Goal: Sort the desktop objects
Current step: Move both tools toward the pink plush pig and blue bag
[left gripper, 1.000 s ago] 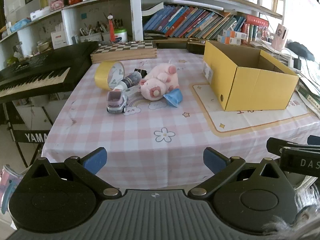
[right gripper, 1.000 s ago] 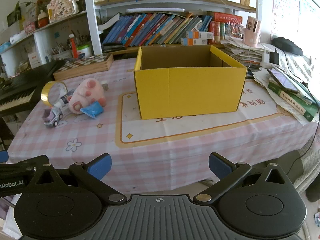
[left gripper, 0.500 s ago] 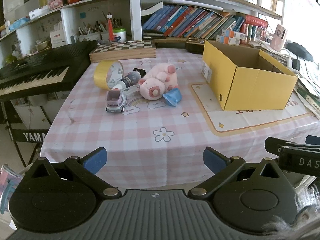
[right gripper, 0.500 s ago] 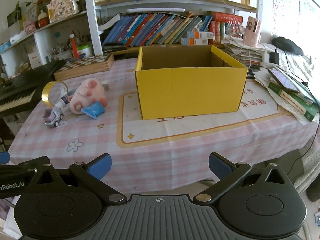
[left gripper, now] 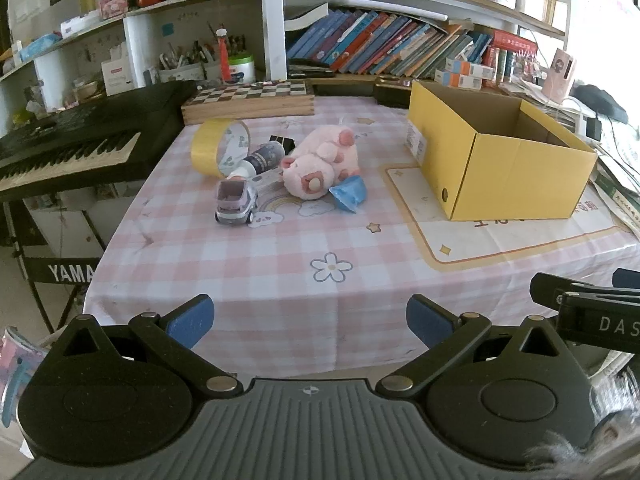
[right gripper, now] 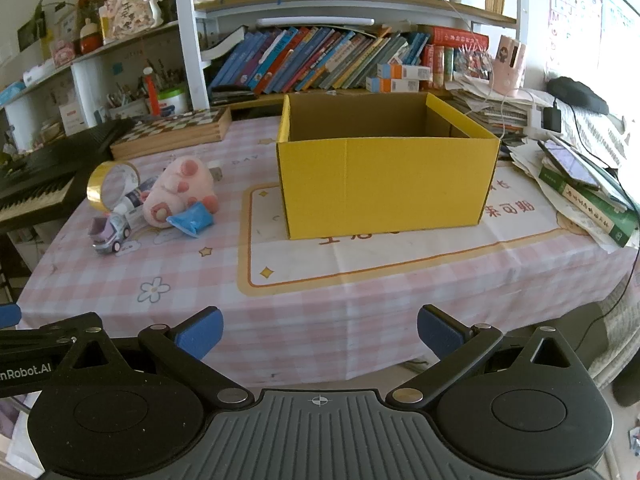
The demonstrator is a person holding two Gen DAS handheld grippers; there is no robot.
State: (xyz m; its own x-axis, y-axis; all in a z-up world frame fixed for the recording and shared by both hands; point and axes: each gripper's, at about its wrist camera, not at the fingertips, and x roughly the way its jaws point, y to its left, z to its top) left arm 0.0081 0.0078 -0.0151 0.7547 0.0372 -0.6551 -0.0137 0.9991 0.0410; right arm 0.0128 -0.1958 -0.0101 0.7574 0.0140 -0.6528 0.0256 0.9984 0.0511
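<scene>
Both hand-held grippers, left and right, hang wide open and empty before the tabletop; the pig lies left of the box.

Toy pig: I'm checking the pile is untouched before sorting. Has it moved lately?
No. The toy pig lies where it was, between the tape roll and the yellow box.

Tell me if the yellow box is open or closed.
Open. The yellow box has no lid on top, and its brown inner walls show; what can be seen inside looks empty.
</scene>
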